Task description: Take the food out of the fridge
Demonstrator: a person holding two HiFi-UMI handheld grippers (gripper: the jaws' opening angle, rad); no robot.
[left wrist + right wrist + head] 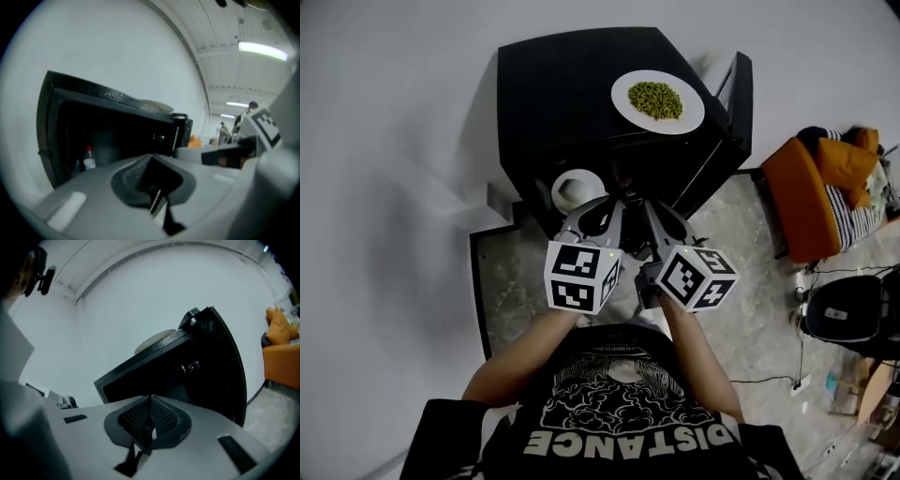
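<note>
A black mini fridge (562,84) stands open against the wall, its door (731,103) swung out to the right. On its top sits a white plate of green peas (657,101). A white round dish (577,190) shows at the fridge's front, just ahead of my left gripper (589,211). Its jaws meet at the tip, so my left gripper (150,158) is shut, with a thin white sliver low in the slit. I cannot tell whether it touches the dish. My right gripper (151,397) is shut on nothing and faces the dark fridge opening.
A small bottle with a red cap (89,159) stands inside the fridge at the left. An orange chair (811,187) and a black case (844,314) stand on the floor to the right. The white wall (394,141) runs behind and left of the fridge.
</note>
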